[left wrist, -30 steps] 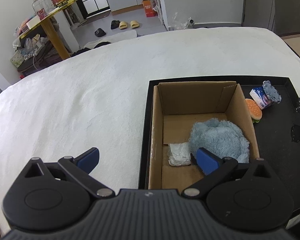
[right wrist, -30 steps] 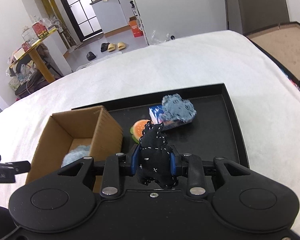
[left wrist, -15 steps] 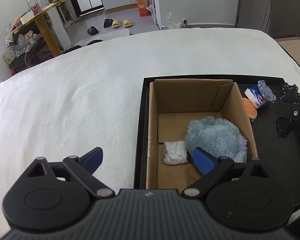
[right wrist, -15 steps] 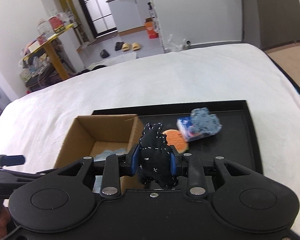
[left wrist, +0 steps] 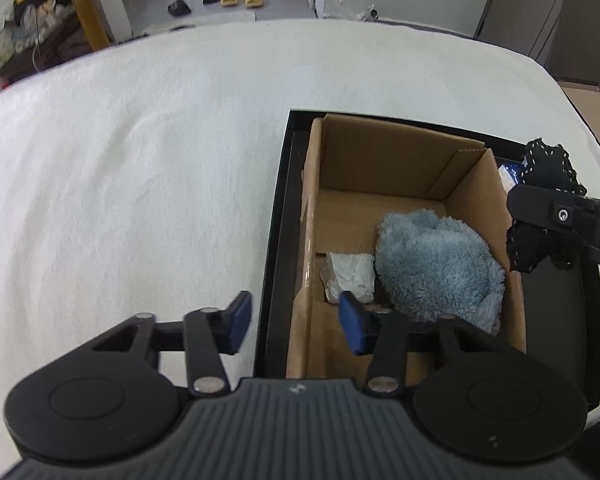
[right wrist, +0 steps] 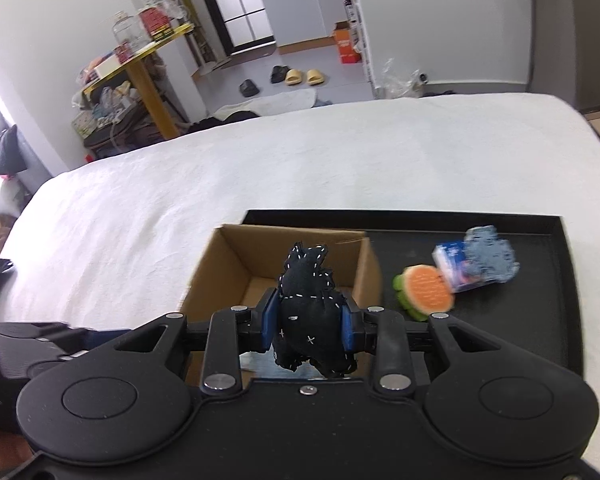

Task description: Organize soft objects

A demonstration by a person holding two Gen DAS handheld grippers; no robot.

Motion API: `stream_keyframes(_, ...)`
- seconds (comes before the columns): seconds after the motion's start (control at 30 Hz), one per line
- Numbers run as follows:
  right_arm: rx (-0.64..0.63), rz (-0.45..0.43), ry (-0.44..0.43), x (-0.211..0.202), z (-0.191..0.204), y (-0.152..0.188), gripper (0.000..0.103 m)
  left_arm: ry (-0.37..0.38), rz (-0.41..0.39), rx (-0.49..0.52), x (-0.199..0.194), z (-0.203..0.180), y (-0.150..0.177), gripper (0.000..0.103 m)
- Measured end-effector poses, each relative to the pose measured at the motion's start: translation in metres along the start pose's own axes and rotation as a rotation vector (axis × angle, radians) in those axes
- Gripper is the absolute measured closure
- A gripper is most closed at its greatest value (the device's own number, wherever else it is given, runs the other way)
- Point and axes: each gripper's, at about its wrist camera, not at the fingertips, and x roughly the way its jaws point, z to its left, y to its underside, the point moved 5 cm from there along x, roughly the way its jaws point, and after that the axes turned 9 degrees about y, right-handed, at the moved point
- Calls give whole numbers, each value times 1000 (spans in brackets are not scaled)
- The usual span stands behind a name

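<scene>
While the left gripper [left wrist: 290,328] is held open astride the box [left wrist: 400,168] wall, apparently to steady it, a black toy [right wrist: 310,312] is kept clamped in the right gripper [right wrist: 309,325] over the opening, ready for release beside the blue plush [left wrist: 436,264].

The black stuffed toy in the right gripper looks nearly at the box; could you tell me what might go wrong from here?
1. The black stuffed toy hangs near the cardboard box's right wall in the left view; released there, it might drop onto the tray.
2. The right gripper might catch that wall and shove the light box.
3. The open left gripper straddles the box's left wall and might tip it.
</scene>
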Motion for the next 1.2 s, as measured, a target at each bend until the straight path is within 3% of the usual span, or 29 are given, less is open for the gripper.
stream_keyframes(0.23, -22, 25, -26, 8, 24, -2, 72, 63, 61, -40, 9, 7, 4, 94)
stream_keyframes(0.47, -49, 22, -37, 10, 45, -11, 71, 97, 54, -56, 7, 12, 5, 95)
stream_keyframes(0.57, -43, 5, -77, 6, 53, -16, 62, 99, 55, -54, 6, 11, 5, 94)
stream_keyframes(0.7, -67, -5, -79, 5, 61, -18, 61, 98, 52, -44, 6, 12, 6, 94)
stream_keyframes(1.2, -47, 29, -44, 1, 42, 4, 59, 39, 40, -34, 4, 7, 6, 91)
